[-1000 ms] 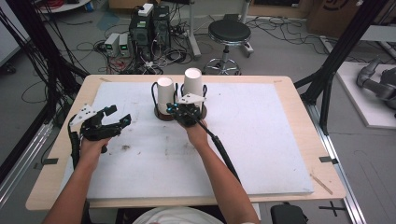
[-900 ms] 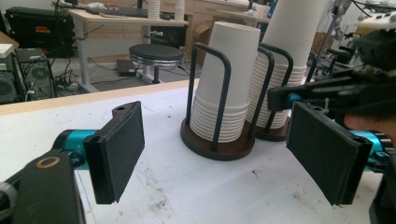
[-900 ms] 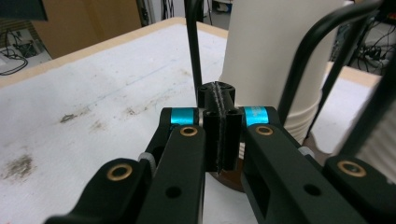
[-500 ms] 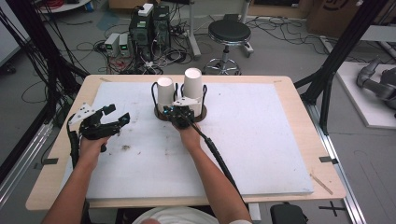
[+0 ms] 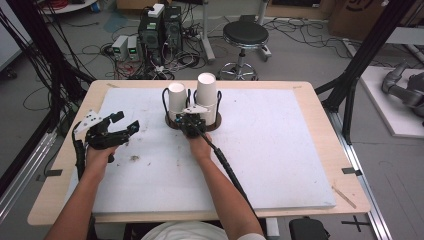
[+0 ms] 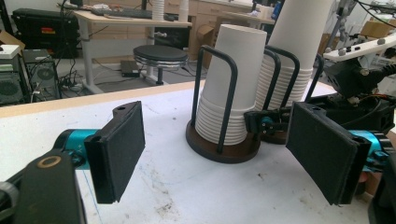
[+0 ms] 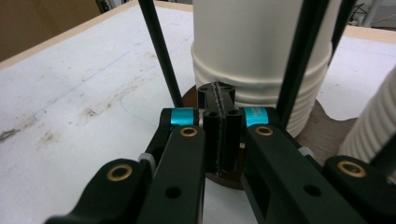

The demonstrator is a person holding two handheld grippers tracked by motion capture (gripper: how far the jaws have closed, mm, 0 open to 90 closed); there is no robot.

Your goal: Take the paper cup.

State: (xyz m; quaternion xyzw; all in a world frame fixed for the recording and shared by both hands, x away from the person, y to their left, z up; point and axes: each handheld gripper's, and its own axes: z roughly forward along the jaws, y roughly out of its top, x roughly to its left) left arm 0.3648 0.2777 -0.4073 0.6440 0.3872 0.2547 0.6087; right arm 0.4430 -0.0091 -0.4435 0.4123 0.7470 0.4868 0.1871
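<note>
Two stacks of white paper cups stand upside down in black wire holders on dark round bases, the shorter stack (image 5: 176,100) on the left and the taller stack (image 5: 206,92) beside it. My right gripper (image 5: 191,121) is shut with nothing between its pads, low at the front of the bases. In the right gripper view its closed tips (image 7: 219,107) sit just before a cup stack (image 7: 261,51) and a wire bar (image 7: 161,51). My left gripper (image 5: 114,131) hovers open over the left of the mat. In the left gripper view, its wide jaws (image 6: 219,154) frame the shorter stack (image 6: 233,84).
A white mat (image 5: 280,150) covers the wooden table (image 5: 320,95), stained with dark smudges (image 5: 134,158) near the left hand. A black cable (image 5: 227,167) trails along the right forearm. Beyond the table stand a stool (image 5: 245,35), computers (image 5: 160,27) and floor cables.
My right gripper has shifted a little left and lower, closer to the holder bases, still shut. The left gripper has stayed where it was, open.
</note>
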